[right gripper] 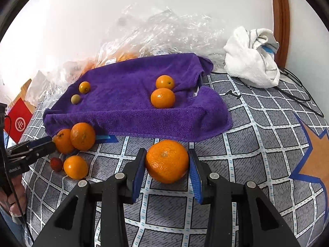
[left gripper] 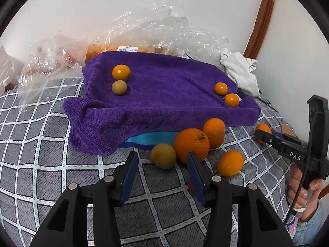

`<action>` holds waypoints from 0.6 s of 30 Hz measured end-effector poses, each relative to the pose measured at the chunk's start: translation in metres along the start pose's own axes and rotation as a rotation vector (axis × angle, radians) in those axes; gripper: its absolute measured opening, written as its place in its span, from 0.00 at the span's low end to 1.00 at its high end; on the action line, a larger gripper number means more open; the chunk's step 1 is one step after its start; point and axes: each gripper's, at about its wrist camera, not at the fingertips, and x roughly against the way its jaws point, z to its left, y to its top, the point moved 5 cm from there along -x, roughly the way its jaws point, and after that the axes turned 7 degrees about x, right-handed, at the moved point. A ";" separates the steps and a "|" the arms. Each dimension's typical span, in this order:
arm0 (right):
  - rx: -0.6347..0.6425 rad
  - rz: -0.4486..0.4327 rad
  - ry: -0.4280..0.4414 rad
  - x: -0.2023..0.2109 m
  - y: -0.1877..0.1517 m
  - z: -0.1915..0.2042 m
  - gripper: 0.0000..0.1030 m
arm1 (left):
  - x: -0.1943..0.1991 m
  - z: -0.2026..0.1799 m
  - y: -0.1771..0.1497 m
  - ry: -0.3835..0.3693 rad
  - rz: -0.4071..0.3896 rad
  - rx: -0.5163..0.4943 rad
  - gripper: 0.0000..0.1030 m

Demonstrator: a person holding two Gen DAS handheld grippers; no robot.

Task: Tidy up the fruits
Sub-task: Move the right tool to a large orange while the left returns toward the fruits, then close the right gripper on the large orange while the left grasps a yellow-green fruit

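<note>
A purple towel [left gripper: 156, 94] lies on a checked bed cover [left gripper: 41, 164]. On it sit an orange [left gripper: 121, 72], a greenish fruit [left gripper: 119, 87] and two small oranges [left gripper: 220, 88]. In front of the towel lies a loose group: a yellow-green fruit [left gripper: 163, 156], a large orange [left gripper: 191, 145] and two more oranges [left gripper: 230, 163]. My left gripper [left gripper: 162, 154] stands open just short of the yellow-green fruit, its pads touching nothing. My right gripper [right gripper: 167, 150] is shut on a big orange [right gripper: 167, 161] that rests on the cover near the towel's front edge.
Crumpled clear plastic bags [left gripper: 156, 26] holding more fruit lie behind the towel against the wall. A white cloth [right gripper: 251, 59] and black cables [right gripper: 298, 94] lie at the back right. A small red fruit [right gripper: 56, 164] sits by the loose oranges. A red box [right gripper: 17, 121] stands at the far left.
</note>
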 end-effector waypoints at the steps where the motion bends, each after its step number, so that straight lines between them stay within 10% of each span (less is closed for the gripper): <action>1: 0.002 0.003 -0.003 0.000 0.000 0.000 0.39 | 0.000 0.000 0.000 0.003 0.001 -0.001 0.42; 7: 0.013 0.010 -0.001 -0.002 0.000 0.003 0.39 | 0.000 -0.003 -0.001 0.003 0.003 -0.011 0.22; 18: 0.012 0.014 -0.017 -0.002 0.000 0.001 0.39 | 0.001 0.002 0.000 0.023 0.000 0.018 0.21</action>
